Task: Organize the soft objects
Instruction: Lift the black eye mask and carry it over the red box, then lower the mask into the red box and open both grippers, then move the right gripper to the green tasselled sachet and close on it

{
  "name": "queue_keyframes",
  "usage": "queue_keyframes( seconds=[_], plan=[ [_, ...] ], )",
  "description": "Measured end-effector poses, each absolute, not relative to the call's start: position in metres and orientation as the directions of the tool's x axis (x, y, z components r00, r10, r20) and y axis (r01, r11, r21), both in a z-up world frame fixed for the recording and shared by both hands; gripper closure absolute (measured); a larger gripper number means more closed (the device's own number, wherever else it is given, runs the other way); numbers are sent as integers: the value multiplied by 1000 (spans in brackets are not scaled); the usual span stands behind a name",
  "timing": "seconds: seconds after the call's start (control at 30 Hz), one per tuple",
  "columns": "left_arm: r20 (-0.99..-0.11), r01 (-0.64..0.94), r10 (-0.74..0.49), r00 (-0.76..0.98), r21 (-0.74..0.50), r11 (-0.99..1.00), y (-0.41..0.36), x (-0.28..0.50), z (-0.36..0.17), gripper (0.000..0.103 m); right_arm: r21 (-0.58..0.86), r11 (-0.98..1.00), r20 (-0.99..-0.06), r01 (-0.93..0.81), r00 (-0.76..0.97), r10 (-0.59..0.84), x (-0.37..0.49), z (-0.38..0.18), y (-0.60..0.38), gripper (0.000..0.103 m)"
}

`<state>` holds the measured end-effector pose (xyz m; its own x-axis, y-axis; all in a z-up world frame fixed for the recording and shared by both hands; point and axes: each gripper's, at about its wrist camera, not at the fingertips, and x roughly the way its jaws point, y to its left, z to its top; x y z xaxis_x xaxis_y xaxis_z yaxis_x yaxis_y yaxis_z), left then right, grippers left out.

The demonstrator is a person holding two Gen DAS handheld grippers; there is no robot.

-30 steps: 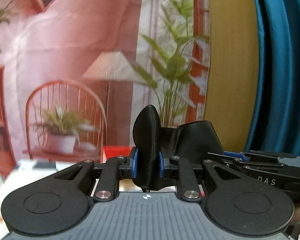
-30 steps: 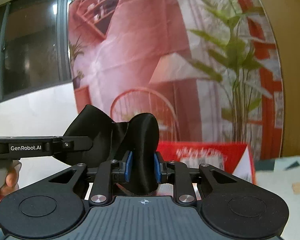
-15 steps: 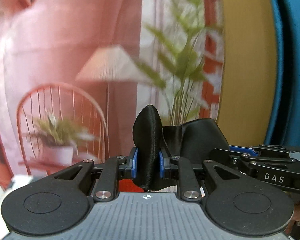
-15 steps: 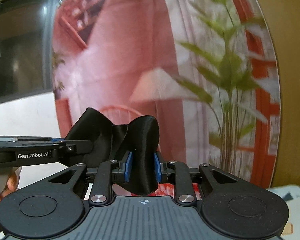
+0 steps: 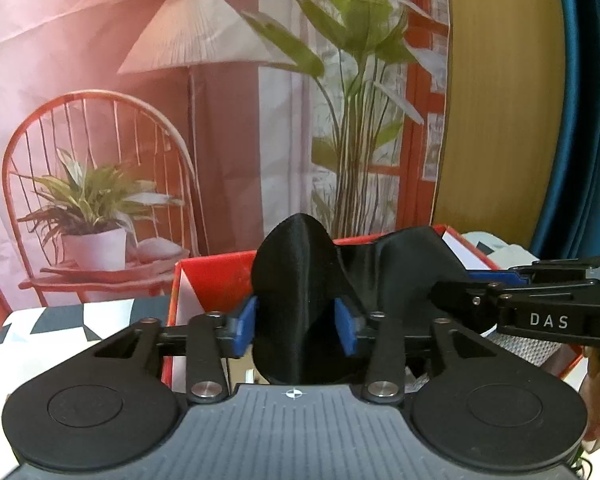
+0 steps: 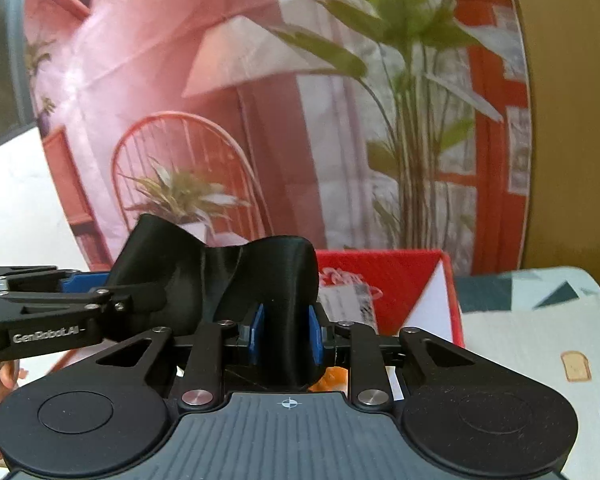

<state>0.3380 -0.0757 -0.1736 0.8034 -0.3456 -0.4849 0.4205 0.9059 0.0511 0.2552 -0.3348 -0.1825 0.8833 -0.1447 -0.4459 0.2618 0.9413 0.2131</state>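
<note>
Over the red box (image 5: 216, 280), the left gripper (image 5: 296, 326) is opening around the black cloth (image 5: 296, 312), while the right gripper (image 6: 286, 334) is clamped on it; the cloth may hang outside.

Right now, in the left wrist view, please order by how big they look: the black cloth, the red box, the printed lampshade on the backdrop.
1. Lampshade, on the backdrop.
2. Black cloth, though it is nearest the camera.
3. Red box, mostly hidden behind the cloth, so unsure.
</note>
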Motion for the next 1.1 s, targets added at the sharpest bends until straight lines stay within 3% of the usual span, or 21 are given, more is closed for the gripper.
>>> queue_keyframes(
  seconds=[0.07,0.3,0.37,0.4,0.73,0.93,1.1],
  plan=[
    [-483,400,-323,814,63,914,-72,339,-173,43,205,939,-464,276,872,-155,254,-186,-336,75],
    [-475,363,-292,830,64,930,-54,333,-165,36,166,927,-486,337,846,-220,247,-192,-336,64],
    [-471,358,-292,832,54,932,-48,328,-163,36,136,930,-473,343,847,-243,241,-190,-333,53],
    [-469,356,-294,833,48,933,-45,325,-162,36,123,932,-458,340,853,-250,238,-189,-331,52],
    [-433,322,-299,850,-23,947,-16,269,-165,33,111,954,-282,280,929,-240,169,-178,-317,50],
    [-430,305,-316,846,-97,947,-7,239,-175,33,127,943,-236,309,932,-274,129,-180,-316,50],
    [-469,312,-315,825,-87,946,-8,219,-192,33,150,925,-218,349,924,-313,98,-190,-314,50]
  ],
)
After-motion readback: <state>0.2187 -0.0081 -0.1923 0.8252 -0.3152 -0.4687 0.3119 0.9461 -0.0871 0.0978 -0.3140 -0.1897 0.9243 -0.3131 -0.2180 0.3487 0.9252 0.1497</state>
